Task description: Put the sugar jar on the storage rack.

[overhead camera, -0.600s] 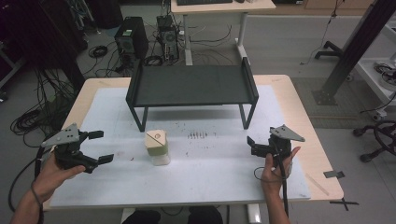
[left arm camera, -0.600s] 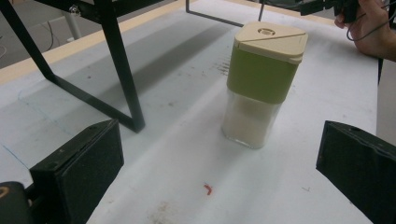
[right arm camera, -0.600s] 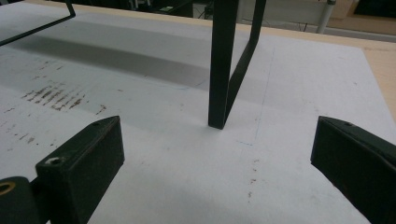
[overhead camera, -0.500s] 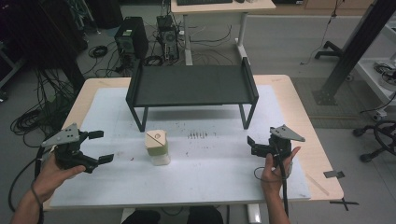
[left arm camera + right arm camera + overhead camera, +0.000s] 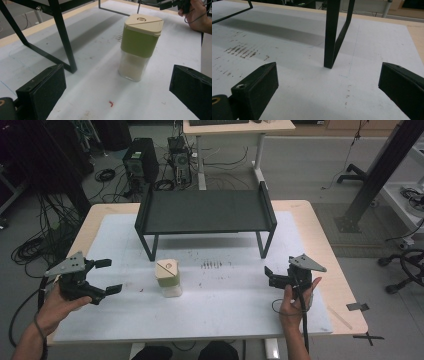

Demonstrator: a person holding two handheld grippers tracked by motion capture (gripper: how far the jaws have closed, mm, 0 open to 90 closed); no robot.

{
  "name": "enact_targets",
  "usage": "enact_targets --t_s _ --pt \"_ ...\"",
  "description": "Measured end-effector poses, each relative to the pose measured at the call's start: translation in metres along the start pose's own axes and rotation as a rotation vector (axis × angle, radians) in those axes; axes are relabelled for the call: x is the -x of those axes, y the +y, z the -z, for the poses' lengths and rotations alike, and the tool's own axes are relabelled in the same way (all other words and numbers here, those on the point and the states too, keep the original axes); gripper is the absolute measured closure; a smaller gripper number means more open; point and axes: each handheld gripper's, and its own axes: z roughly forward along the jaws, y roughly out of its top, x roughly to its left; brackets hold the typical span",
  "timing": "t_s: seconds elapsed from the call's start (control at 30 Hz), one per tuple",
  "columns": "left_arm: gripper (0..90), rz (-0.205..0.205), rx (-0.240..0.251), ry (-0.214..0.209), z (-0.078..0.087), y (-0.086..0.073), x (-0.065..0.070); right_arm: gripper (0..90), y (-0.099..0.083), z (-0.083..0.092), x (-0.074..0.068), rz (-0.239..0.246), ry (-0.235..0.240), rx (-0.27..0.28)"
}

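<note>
- Nothing had moved since the earlier high-view frames: both grippers and the jar sat where they were.
- High view: left gripper (image 5: 106,276) hovered over the left part of the bench (image 5: 320,240), fingers spread, nothing between them. Jar (image 5: 168,278), green band and beige lid, stood upright on the white mat (image 5: 225,310), near the left gripper and apart from it, just in front of the black rack's (image 5: 205,212) left front leg. Right gripper (image 5: 270,276) was held over the mat's right part, well apart from the jar, fingers spread and empty.
- Left gripper view: two black fingers (image 5: 42,91) stood wide apart at the bottom corners; jar (image 5: 139,47) stood ahead between them, not touched, white contents in the clear lower part. Rack leg (image 5: 62,37) to its left; other hand (image 5: 197,15) at top right.
- Right gripper view: fingers (image 5: 257,87) wide apart, pinching nothing; a rack leg (image 5: 330,35) stood ahead on the mat, brown scuff marks (image 5: 242,51) at left.
</note>
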Motion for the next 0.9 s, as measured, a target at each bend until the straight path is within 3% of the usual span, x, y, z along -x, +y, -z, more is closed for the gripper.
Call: enact_targets --t_s 0.5,0.9 --pt "1.0 0.001 -0.001 -0.012 -0.007 -0.001 -0.001 2.6 0.0 0.0 0.0 0.004 0.003 -0.002" --pt "0.9 -0.006 -0.003 -0.064 -0.026 0.0 0.004 2.6 0.0 0.0 -0.001 0.01 0.005 -0.002"
